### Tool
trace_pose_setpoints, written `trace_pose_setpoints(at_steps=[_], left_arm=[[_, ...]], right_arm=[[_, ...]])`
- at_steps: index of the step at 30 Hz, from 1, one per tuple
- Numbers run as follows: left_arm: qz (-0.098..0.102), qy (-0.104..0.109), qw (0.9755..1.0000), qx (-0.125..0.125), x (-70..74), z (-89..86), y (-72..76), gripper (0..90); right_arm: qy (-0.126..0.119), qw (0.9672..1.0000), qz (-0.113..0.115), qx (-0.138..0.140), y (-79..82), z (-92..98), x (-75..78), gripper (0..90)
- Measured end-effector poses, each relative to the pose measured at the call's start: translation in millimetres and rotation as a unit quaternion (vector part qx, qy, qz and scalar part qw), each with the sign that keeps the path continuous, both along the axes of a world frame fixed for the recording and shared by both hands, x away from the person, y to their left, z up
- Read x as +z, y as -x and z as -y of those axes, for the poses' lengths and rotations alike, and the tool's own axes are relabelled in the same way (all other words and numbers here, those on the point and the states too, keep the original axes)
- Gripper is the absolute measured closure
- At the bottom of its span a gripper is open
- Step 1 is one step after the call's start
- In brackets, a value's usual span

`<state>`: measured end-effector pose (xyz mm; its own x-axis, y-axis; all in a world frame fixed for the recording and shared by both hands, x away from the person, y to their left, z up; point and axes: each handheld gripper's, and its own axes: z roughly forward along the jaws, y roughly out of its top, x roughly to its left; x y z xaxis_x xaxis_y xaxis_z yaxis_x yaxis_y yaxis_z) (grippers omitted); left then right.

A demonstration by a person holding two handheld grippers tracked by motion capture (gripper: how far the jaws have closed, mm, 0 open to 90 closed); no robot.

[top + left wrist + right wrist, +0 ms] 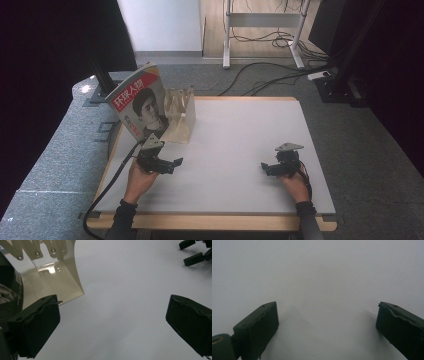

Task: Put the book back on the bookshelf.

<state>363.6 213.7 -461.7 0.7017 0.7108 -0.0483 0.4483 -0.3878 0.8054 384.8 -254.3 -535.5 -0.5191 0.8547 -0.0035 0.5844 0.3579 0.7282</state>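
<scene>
We see the magazine cut off at frame edge in left gripper view; red-titled cover leans upright in the beige rack. Left hand-held gripper and right hand-held gripper: both wide open, empty.

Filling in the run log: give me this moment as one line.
left gripper: open, near rack | right gripper: open, over bare table | magazine: upright in rack | nothing held

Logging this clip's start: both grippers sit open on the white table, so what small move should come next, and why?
Probably the left gripper should ease forward toward the red-titled magazine leaning in the clear beige plastic rack. Its fingers stand wide apart, holding nothing, and the rack lies just ahead of it. The right gripper rests farther off, also open.
</scene>
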Motion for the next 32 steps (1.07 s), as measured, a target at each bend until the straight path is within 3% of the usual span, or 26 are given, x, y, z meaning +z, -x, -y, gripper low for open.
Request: trace_pose_setpoints(at_steps=[8,14,17,19,20,23,32], left_arm=[[-0.019,-0.010,0.9997,0.008,-26.7,0.8,-1.5,0.0],[-0.037,-0.038,0.9986,0.010,-47.5,2.6,-0.7,0.0],[-0.047,-0.061,0.9969,0.015,-58.7,2.4,1.5,0.0],[-0.060,-0.064,0.9960,0.014,-64.3,1.4,1.8,0.0],[-0.067,-0.067,0.9954,0.014,-64.8,1.5,0.9,0.0],[-0.065,-0.089,0.9938,0.015,-66.0,6.3,1.5,0.0],[-0.066,-0.087,0.9939,0.017,-66.8,6.0,2.1,0.0]], right_arm=[[0.000,1.0000,0.000,0.000,0.0,0.0,0.0,3.6],[0.000,1.0000,0.000,0.000,0.0,0.0,0.0,3.6],[0.000,1.0000,0.001,0.000,0.1,-0.1,-0.1,3.7],[0.000,1.0000,0.000,0.000,0.0,-0.1,0.0,3.6],[0.000,1.0000,0.000,0.000,0.1,-0.1,0.0,3.6],[0.000,1.0000,0.001,0.000,0.1,-0.1,-0.1,3.7],[-0.001,1.0000,0.002,0.000,0.9,0.2,-0.7,3.9]])
